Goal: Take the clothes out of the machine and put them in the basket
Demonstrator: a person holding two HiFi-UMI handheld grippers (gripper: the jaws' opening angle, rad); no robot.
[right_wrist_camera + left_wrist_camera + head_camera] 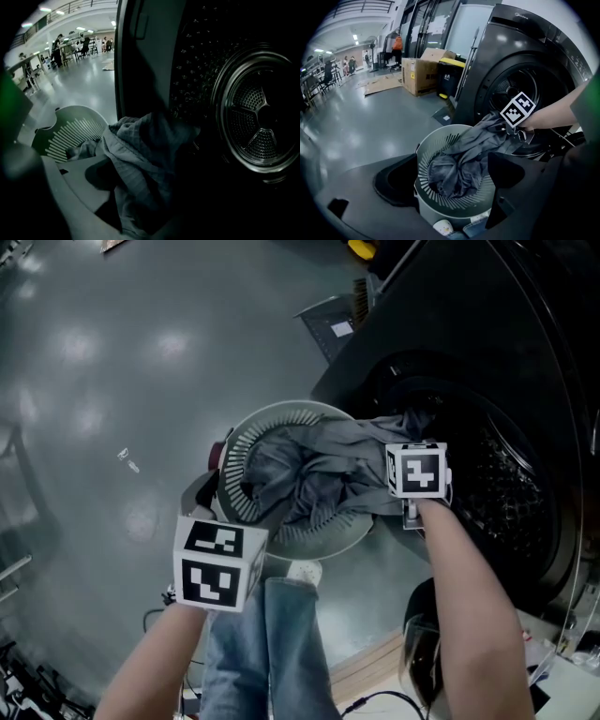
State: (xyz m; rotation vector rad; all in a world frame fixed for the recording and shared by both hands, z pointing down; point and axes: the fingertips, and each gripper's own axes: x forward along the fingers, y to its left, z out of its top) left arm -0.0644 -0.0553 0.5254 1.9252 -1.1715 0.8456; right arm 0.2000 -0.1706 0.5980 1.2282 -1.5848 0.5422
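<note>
A round grey-green slatted basket (281,413) stands on the floor before the dark front-loading machine (506,474). A grey garment (309,465) trails from the machine's opening down into the basket. My right gripper (136,187), under its marker cube (417,470), is at the opening's lip with bunched grey cloth (136,154) filling the gap between its jaws; the right jaw is lost in shadow. My left gripper (452,180) hovers open over the near side of the basket (436,140), nothing between its jaws. The steel drum (255,112) looks bare behind the cloth.
The person's jeans leg (281,643) and shoe (303,571) are just beside the basket. Cardboard boxes (424,70) and a yellow-lidded bin (450,77) stand left of the machine. A grey dustpan-like object (330,324) lies on the glossy grey floor (112,381).
</note>
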